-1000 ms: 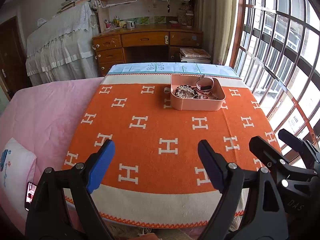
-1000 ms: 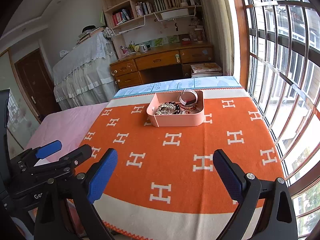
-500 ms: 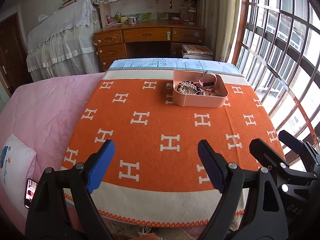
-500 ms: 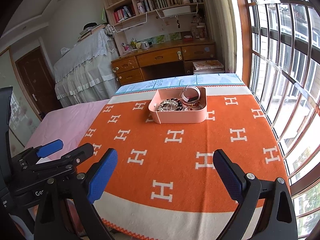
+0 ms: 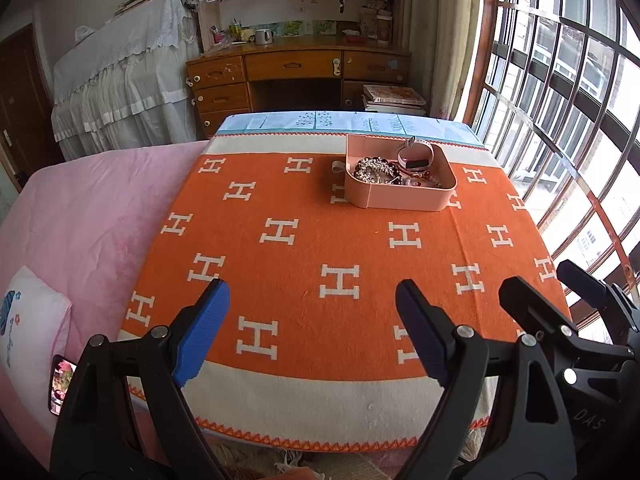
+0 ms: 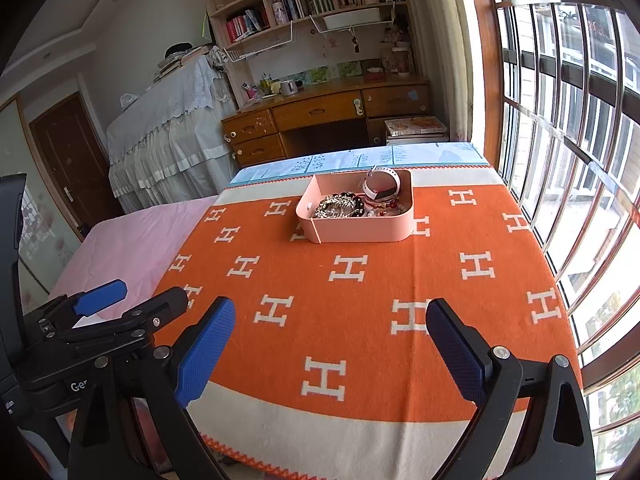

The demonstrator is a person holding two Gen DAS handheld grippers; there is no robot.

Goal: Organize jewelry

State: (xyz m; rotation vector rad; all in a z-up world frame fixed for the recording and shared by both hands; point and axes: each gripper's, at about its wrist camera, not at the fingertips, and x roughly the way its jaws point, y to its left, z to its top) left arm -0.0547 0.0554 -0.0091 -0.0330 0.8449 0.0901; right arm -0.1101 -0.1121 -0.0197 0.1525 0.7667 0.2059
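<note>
A pink tray [image 5: 400,200] [image 6: 360,230] stands on the far part of an orange blanket [image 5: 320,248] [image 6: 360,280] with white H marks. Inside it lie a silvery beaded bracelet [image 5: 374,170] [image 6: 338,204], a pink watch [image 5: 416,158] [image 6: 382,188] and small red beads [image 5: 420,182]. A small white ring-like item [image 5: 337,167] lies on the blanket just left of the tray. My left gripper [image 5: 312,328] and my right gripper [image 6: 330,348] are both open and empty, held above the near edge, far from the tray.
A pink bedspread [image 5: 88,216] lies left of the blanket, with a phone [image 5: 60,382] near its front edge. A wooden desk [image 5: 296,76] and a covered cabinet [image 5: 124,84] stand behind. A barred window [image 5: 560,120] runs along the right.
Both views have drifted slightly; the tray now sits a little lower and nearer in the frames. The grippers stay open and empty.
</note>
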